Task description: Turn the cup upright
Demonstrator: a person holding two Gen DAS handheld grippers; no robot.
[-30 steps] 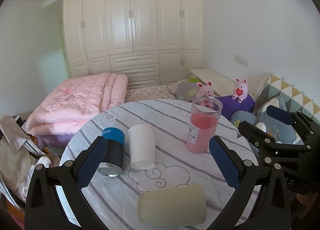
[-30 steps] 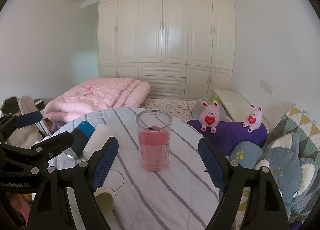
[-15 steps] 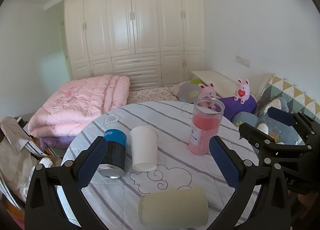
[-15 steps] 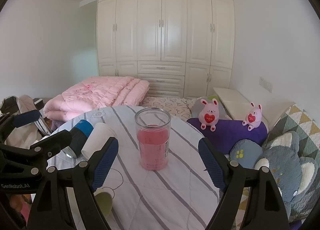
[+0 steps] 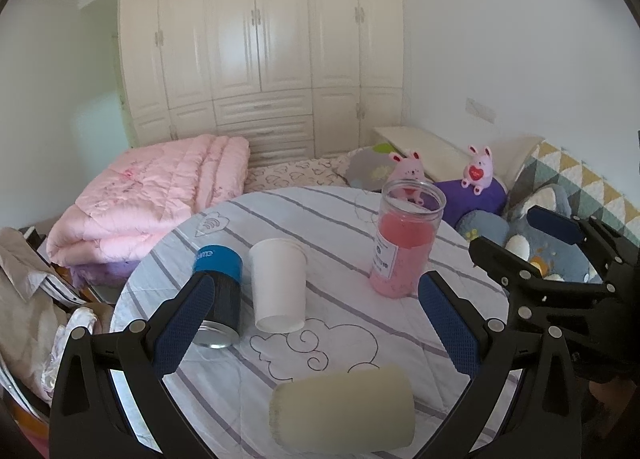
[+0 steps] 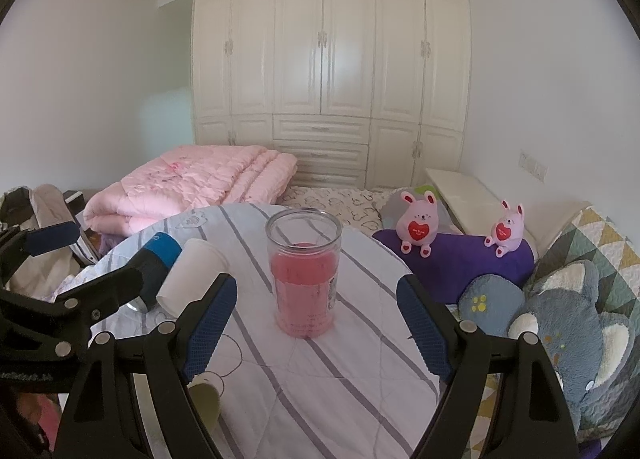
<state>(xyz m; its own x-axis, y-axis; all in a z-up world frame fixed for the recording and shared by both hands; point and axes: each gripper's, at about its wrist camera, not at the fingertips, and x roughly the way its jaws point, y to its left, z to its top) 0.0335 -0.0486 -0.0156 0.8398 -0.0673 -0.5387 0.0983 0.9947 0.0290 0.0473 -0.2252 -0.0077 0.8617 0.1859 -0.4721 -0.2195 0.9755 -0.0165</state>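
Observation:
A white paper cup [image 5: 279, 285] stands upside down on the round striped table [image 5: 352, 343]; it also shows in the right wrist view [image 6: 191, 276]. A pale green cup [image 5: 342, 407] lies on its side at the table's near edge, its rim seen in the right wrist view [image 6: 205, 395]. My left gripper [image 5: 316, 327] is open and empty, above the table just behind the green cup. My right gripper [image 6: 316, 323] is open and empty, facing the pink jar [image 6: 305, 273].
A clear jar of pink stuff [image 5: 406, 245] stands at the table's right. A blue-capped dark can [image 5: 218, 293] lies left of the white cup. A folded pink quilt [image 5: 160, 199], plush toys [image 6: 418, 223] and cushions [image 6: 576, 335] lie beyond the table.
Both views have risen and drawn back slightly, so the table objects sit a little lower in frame. Nothing on the table moved; both grippers stay open.

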